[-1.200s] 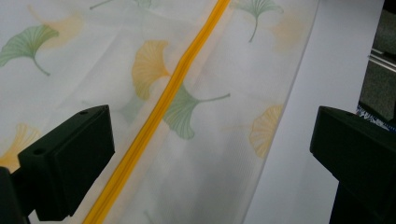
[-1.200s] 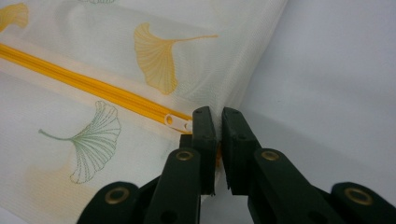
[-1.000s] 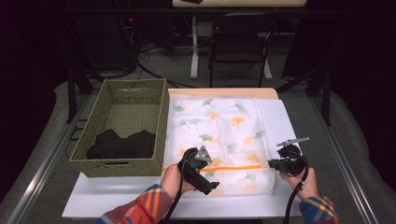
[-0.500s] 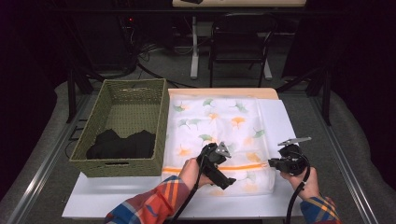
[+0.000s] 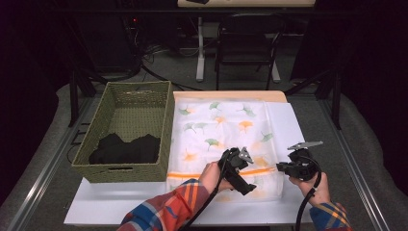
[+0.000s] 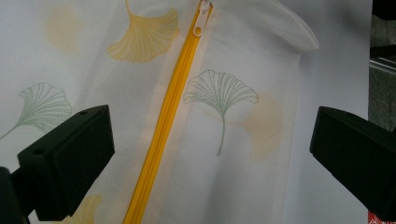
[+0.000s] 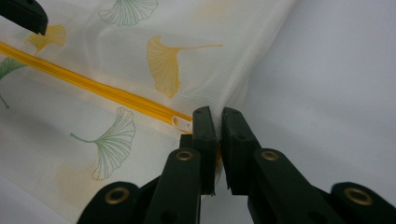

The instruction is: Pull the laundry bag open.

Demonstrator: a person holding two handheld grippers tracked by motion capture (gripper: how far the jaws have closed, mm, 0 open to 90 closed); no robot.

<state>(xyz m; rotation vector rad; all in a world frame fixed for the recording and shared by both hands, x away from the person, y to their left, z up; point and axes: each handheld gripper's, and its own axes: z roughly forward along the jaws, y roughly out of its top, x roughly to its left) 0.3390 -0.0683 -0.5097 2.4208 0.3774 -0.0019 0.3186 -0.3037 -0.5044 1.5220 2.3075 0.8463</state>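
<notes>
A white mesh bag [image 5: 221, 130] printed with ginkgo leaves lies flat on the white sheet. An orange zipper [image 5: 192, 175] runs across its near end. My left gripper [image 5: 245, 175] hovers over the zipper with its jaws wide open. In the left gripper view the zipper [image 6: 163, 126] passes between the jaws of that gripper [image 6: 210, 135], and the zipper pull [image 6: 201, 18] lies further ahead. My right gripper [image 5: 280, 168] is shut on the bag's right edge. In the right gripper view its jaws [image 7: 218, 114] pinch the fabric right beside the zipper pull [image 7: 180, 122].
A woven green basket [image 5: 96, 125] stands left of the bag with a black cloth [image 5: 125, 149] inside it. The white sheet [image 5: 120, 202] covers the table's near part. A chair [image 5: 245, 43] and cables stand on the floor beyond the table.
My left gripper has slid to the right along the zipper, closer to the right gripper. The right gripper has held still on the bag's edge.
</notes>
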